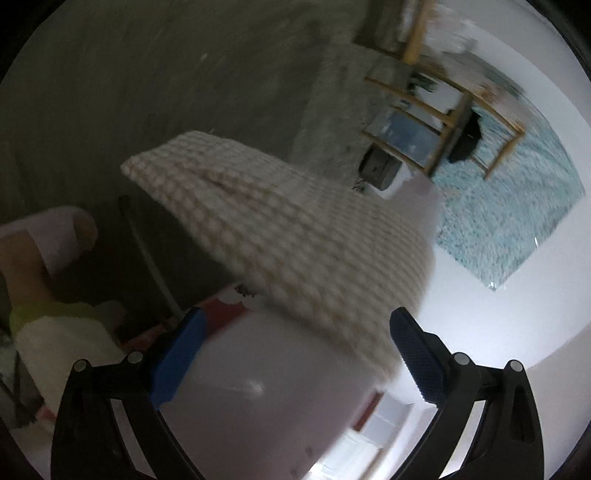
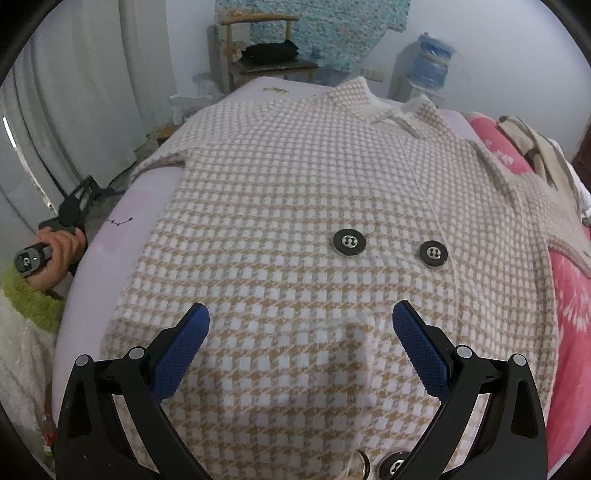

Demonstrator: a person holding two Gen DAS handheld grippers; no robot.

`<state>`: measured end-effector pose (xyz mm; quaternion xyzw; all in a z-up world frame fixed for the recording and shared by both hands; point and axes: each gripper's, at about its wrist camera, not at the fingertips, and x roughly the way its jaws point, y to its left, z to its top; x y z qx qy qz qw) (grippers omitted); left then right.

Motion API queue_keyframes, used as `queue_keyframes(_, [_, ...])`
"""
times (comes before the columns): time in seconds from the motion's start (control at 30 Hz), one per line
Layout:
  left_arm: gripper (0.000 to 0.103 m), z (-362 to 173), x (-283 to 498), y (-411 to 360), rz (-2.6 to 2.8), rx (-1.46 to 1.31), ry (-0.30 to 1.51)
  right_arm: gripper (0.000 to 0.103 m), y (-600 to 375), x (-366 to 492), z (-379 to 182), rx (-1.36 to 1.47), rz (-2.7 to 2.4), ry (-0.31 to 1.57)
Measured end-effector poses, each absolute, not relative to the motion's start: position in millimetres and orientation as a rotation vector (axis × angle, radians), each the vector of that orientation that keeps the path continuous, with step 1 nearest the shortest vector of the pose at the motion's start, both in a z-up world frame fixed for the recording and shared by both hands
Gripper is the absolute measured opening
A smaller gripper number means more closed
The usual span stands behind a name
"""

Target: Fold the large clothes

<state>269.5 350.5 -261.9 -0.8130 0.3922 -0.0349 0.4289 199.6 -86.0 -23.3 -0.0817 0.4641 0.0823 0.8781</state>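
Observation:
A beige-and-white houndstooth coat (image 2: pixel 295 206) lies face up on the lavender bed (image 2: pixel 147 199), with large black buttons (image 2: pixel 349 242) down its front and the collar at the far end. My right gripper (image 2: pixel 301 319) hovers open just over the coat's lower front, nothing between its fingers. In the blurred, tilted left wrist view, a coat sleeve (image 1: pixel 280 240) hangs over the bed's edge (image 1: pixel 258 369). My left gripper (image 1: pixel 297 325) is open wide beside it, and the sleeve's near end runs past the right finger (image 1: pixel 417 354). A hand (image 2: pixel 55 251) holds that gripper beside the bed's left side.
A pink flowered blanket (image 2: pixel 569 280) and folded beige clothes (image 2: pixel 535 144) lie at the bed's right. Beyond the bed stand a wooden chair (image 2: pixel 258 51) with dark clothing, a teal fluffy cloth (image 2: pixel 314 22) on the wall and a water bottle (image 2: pixel 436 62). Grey curtains (image 2: pixel 74 92) hang at the left.

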Motion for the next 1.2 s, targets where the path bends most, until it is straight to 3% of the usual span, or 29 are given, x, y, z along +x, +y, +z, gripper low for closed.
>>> queue_keyframes(0.13, [0.094, -286.5, 293.3, 351.8, -0.091, -2.067, 1.030, 0.096, -80.8, 205.2, -24.6, -0.182, 0.156, 0.973])
queue_keyframes(0.23, [0.071, -300.1, 302.5, 354.1, -0.058, -2.111, 1.004, 0.096, -79.2, 208.3, -23.9, -0.195, 0.144, 0.971])
queue_keyframes(0.37, [0.030, -291.6, 311.5, 370.7, -0.003, -2.056, 0.962, 0.096, -81.1, 208.8, -21.2, -0.196, 0.129, 0.958])
queue_keyframes(0.4, [0.023, -280.1, 312.9, 378.0, 0.020, -1.995, 0.948, 0.096, -83.0, 209.1, -20.5, -0.194, 0.124, 0.957])
queue_keyframes(0.5, [0.017, -227.7, 308.9, 396.9, 0.132, -1.721, 0.898, 0.096, -89.3, 210.9, -18.8, -0.183, 0.115, 0.952])
queue_keyframes(0.7, [0.015, -30.0, 313.1, 371.4, 0.151, -1.021, 0.660, 0.096, -104.7, 206.8, -12.8, -0.155, 0.101, 0.927])
queue_keyframes(0.8, [0.014, 61.0, 310.6, 304.3, 0.011, -0.724, 0.560, 0.096, -113.4, 204.6, -9.0, -0.139, 0.086, 0.915])
queue_keyframes(0.9, [0.015, 115.3, 310.0, 218.4, -0.174, -0.502, 0.537, 0.096, -123.5, 199.8, -2.5, -0.119, 0.063, 0.894])
queue_keyframes(1.0, [0.015, 127.4, 305.9, 131.5, -0.334, -0.313, 0.573, 0.096, -137.2, 194.8, 2.7, -0.102, 0.032, 0.876])
queue_keyframes(1.13, [0.021, 85.9, 300.1, 45.9, -0.470, -0.169, 0.697, 0.096, -162.8, 187.1, 1.3, -0.067, -0.015, 0.875])
queue_keyframes(1.17, [0.034, 69.9, 299.6, 32.0, -0.480, -0.155, 0.742, 0.096, -168.9, 186.1, 0.4, -0.058, -0.026, 0.878])
queue_keyframes(1.2, [0.056, 46.8, 299.6, 18.1, -0.485, -0.141, 0.795, 0.096, -178.2, 185.0, -2.2, -0.041, -0.039, 0.884])
